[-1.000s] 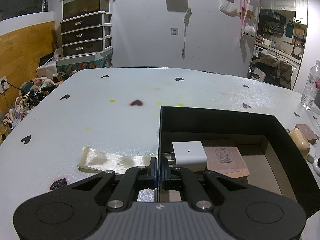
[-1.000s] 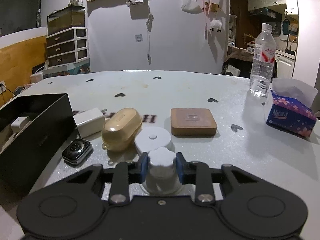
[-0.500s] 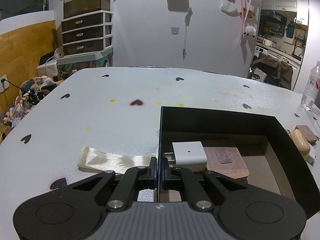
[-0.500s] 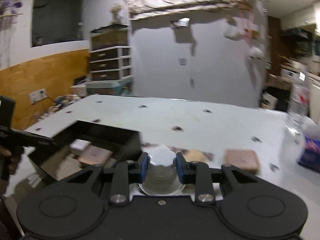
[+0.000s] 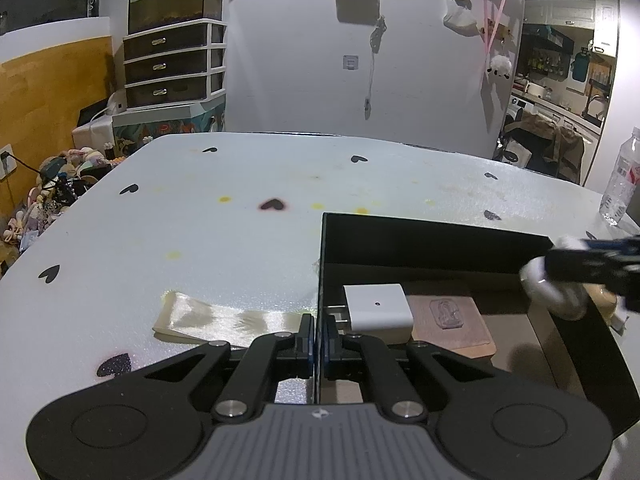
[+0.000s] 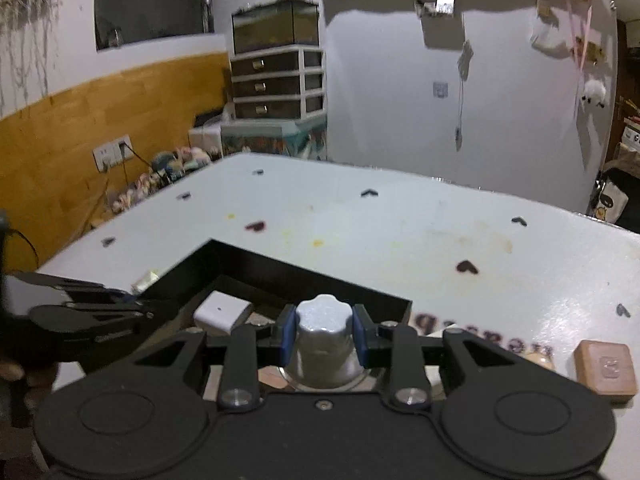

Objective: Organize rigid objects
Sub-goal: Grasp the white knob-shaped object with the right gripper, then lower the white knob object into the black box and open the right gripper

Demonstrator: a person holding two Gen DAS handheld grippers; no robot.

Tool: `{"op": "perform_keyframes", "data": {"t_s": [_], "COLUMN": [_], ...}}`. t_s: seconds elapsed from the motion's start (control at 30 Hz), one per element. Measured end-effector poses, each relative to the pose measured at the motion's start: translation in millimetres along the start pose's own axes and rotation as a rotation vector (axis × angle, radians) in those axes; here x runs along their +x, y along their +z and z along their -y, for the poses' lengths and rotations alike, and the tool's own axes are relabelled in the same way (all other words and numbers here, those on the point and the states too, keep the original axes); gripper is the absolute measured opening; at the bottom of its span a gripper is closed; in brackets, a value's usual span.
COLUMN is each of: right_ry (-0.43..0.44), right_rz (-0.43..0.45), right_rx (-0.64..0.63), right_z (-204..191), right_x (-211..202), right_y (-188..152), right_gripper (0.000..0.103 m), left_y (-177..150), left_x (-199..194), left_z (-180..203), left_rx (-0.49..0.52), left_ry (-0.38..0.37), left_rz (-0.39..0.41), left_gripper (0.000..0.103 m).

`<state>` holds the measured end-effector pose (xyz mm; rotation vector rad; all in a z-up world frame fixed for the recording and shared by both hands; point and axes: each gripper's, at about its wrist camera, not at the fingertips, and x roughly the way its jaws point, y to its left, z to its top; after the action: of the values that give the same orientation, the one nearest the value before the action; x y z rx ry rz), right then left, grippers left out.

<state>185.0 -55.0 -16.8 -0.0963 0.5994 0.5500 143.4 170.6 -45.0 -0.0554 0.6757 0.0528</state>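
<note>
A black open box (image 5: 436, 240) sits on the white table; it also shows in the right wrist view (image 6: 280, 268). Inside lie a white charger (image 5: 378, 306) and a brown square case (image 5: 450, 326). My left gripper (image 5: 317, 336) is shut on the box's left wall. My right gripper (image 6: 323, 332) is shut on a white knobbed round object (image 6: 323, 344) and holds it over the box's right side. In the left wrist view that white object (image 5: 554, 292) hangs at the box's right wall. Another brown square case (image 6: 606, 368) lies on the table to the right.
A cream ribbon strip (image 5: 228, 316) lies on the table left of the box. A water bottle (image 5: 620, 184) stands at the far right. A tan case (image 5: 602, 300) lies just beyond the box's right wall. Drawers (image 5: 172, 68) stand beyond the table.
My right gripper has lifted the white knobbed object off the table and carried it left, over the box. My left gripper has stayed clamped on the box wall.
</note>
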Motion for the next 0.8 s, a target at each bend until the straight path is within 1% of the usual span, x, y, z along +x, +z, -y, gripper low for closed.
{"op": "perform_keyframes", "data": {"t_s": [0.1, 0.3, 0.57, 0.63, 0.8], "right_ry": [-0.023, -0.04, -0.047, -0.043, -0.034], "right_rz": [-0.024, -0.061, -0.069, -0.069, -0.067], "right_rx": [0.007, 0.012, 0.005, 0.005, -0.002], "right_z": [1.9, 4.1, 3.2, 2.7, -1.4], "right_x": [11.4, 23.4, 28.3, 28.0, 23.3], "right_y": [-0.8, -2.9, -2.8, -3.1, -2.7], "right_gripper": [0.03, 0.03, 0.03, 0.032, 0.045], "left_y": [-0.2, -0.8, -0.8, -0.7, -0.7], "left_x": [-0.2, -0.7, -0.6, -0.6, -0.6], "left_z": [-0.7, -1.3, -1.5, -1.5, -1.5], "left_rx": [-0.002, -0.002, -0.002, -0.002, -0.002], "left_ry": [-0.004, -0.006, -0.005, -0.006, -0.005], "left_rz": [0.001, 0.002, 0.003, 0.003, 0.003], "left_gripper": [0.004, 0.004, 0.004, 0.004, 0.004]}}
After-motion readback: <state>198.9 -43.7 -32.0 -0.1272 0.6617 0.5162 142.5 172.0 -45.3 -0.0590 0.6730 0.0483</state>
